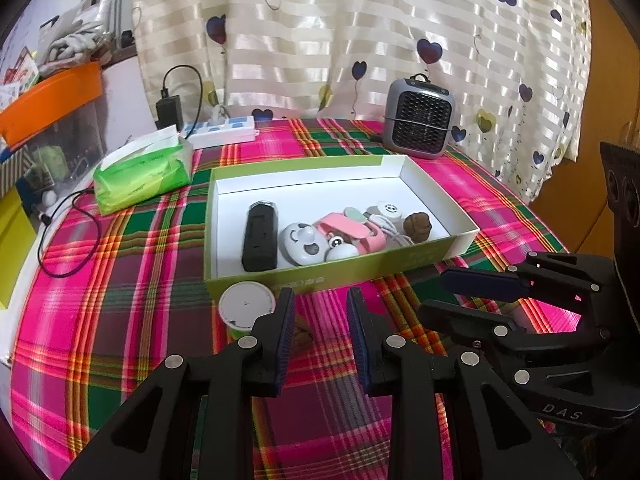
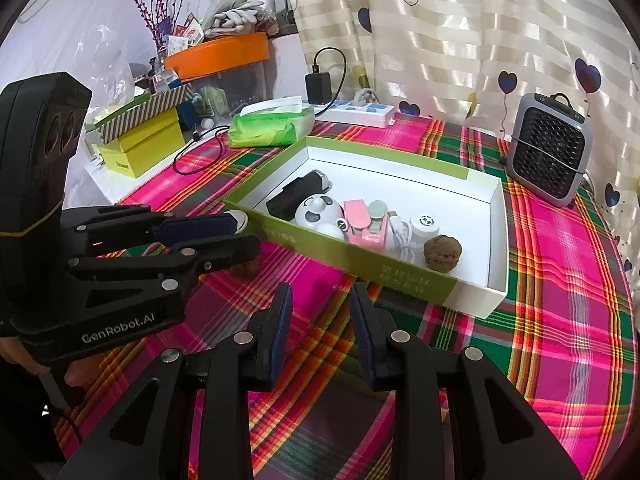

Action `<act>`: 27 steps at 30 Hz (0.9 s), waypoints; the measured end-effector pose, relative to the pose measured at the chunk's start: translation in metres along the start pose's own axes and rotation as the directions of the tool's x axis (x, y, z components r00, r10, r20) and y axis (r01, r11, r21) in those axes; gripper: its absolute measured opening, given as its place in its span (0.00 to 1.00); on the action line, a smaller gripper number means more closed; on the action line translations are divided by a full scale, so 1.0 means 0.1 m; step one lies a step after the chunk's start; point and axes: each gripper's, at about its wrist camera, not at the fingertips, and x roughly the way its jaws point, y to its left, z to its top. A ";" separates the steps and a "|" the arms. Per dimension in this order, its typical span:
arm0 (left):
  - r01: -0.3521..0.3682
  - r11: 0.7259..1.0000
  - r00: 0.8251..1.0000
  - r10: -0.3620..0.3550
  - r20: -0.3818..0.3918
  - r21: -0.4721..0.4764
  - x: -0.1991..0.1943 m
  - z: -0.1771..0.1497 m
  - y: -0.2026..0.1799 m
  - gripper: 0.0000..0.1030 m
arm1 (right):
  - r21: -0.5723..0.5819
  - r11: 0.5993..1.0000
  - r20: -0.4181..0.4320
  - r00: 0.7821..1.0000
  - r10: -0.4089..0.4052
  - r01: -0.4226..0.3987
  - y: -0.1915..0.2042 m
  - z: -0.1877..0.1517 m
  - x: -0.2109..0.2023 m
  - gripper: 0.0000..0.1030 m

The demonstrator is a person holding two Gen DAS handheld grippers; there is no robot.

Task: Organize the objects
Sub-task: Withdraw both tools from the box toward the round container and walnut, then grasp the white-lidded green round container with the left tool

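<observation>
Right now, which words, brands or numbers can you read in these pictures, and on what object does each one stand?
"GenRobot.AI": on the left gripper body, right wrist view.
"DAS": on the right gripper body, left wrist view.
Print on the green box front wall: too blurred to read.
Print on the tissue pack: too blurred to read.

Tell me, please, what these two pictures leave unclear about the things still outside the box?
- Brown lump: left wrist view, mostly behind the left gripper's finger; right wrist view, under it.
- White round thing: base hidden by that finger; label too small.
- Walnut by the box wall: far side hidden.
</observation>
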 end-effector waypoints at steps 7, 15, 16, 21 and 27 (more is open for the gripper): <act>-0.003 1.000 1.000 0.003 0.010 -0.020 -0.09 -0.04 0.12 0.24 | -0.022 1.000 -0.007 1.000 0.009 -0.009 0.07 -0.02 0.02 0.30; -0.028 0.998 0.999 0.029 0.019 -0.048 -0.12 -0.06 0.30 0.28 | -0.029 0.999 -0.013 1.000 0.020 -0.021 0.08 -0.03 0.04 0.33; -0.032 0.998 0.999 0.033 0.019 -0.052 -0.12 -0.06 0.32 0.29 | -0.030 0.999 -0.014 1.000 0.023 -0.023 0.09 -0.03 0.04 0.33; -0.039 0.998 0.999 0.039 -0.006 -0.058 -0.04 -0.07 0.39 0.32 | -0.038 0.999 -0.021 0.999 0.032 -0.033 0.12 -0.04 0.06 0.33; -0.052 0.998 0.998 0.050 -0.036 -0.039 0.10 -0.02 0.39 0.35 | -0.042 0.998 -0.031 0.999 0.043 -0.044 0.13 -0.05 0.10 0.33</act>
